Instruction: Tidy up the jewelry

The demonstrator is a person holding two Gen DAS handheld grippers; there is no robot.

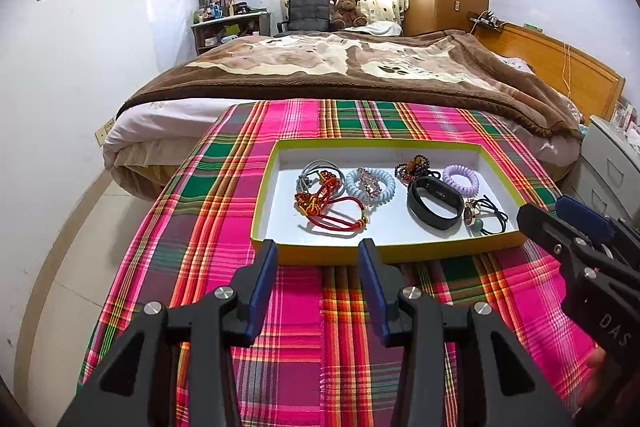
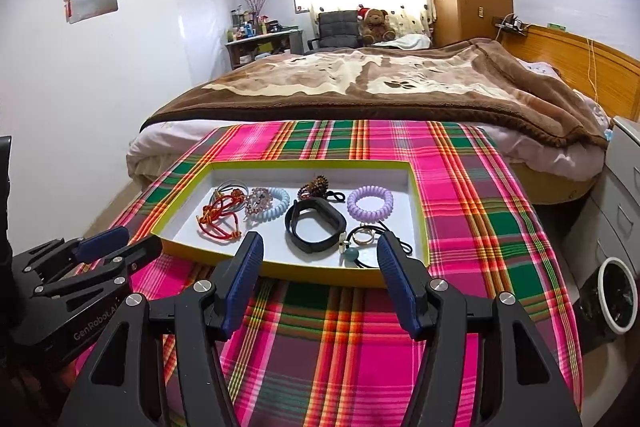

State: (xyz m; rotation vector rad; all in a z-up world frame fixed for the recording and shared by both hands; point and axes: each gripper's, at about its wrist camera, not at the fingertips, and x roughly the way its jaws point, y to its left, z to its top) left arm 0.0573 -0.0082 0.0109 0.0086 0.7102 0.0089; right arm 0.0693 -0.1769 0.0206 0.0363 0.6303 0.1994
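Note:
A shallow yellow-rimmed tray (image 1: 320, 255) (image 2: 280, 274) with a white floor sits on the plaid cloth. It holds a red cord bracelet (image 1: 332, 207) (image 2: 218, 217), a light blue coil tie (image 1: 370, 185) (image 2: 276, 209), a black band (image 1: 432, 203) (image 2: 314, 225), a purple coil tie (image 1: 460, 179) (image 2: 370, 203), a brown bead bracelet (image 1: 412, 165) and a black cord with a ring (image 1: 486, 213) (image 2: 362, 239). My left gripper (image 1: 318, 251) is open and empty just before the tray's near rim. My right gripper (image 2: 320, 247) is open and empty over the near rim.
The plaid cloth (image 1: 320, 327) (image 2: 360, 347) covers the table. A bed with a brown blanket (image 1: 340, 67) lies beyond. A white drawer unit (image 1: 612, 163) stands at the right, with a round bin (image 2: 616, 293) by it.

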